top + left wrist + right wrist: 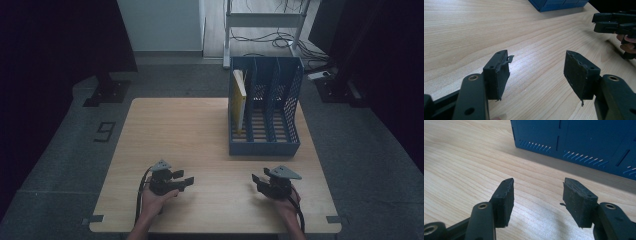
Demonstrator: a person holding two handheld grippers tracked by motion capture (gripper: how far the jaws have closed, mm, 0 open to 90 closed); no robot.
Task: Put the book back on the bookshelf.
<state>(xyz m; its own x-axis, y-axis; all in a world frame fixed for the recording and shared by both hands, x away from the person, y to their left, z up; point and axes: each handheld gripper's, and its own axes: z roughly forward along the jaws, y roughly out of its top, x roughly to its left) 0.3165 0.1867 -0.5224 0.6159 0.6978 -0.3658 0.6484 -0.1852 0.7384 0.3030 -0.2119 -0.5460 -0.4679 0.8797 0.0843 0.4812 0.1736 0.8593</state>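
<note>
My left gripper (185, 177) rests low over the front left of the wooden table (180, 130), jaws pointing right. In the left gripper view its jaws (537, 57) stand open over bare wood, with nothing between the pads. My right gripper (257, 180) sits at the front right, jaws pointing left toward the other one, and shows in the left gripper view as well (596, 22). Its jaws (537, 181) are open and empty, facing the front wall of a blue file rack (579, 140). The rack (265, 145) has three slots, and a yellow and white book (240, 95) stands in the left slot.
The rack stands at the back right of the table, close ahead of the right gripper. Bare wood lies between the two grippers. A dark stand base (107, 92) and a floor mark (105, 131) lie left of the table. A metal frame with cables (265, 25) is behind.
</note>
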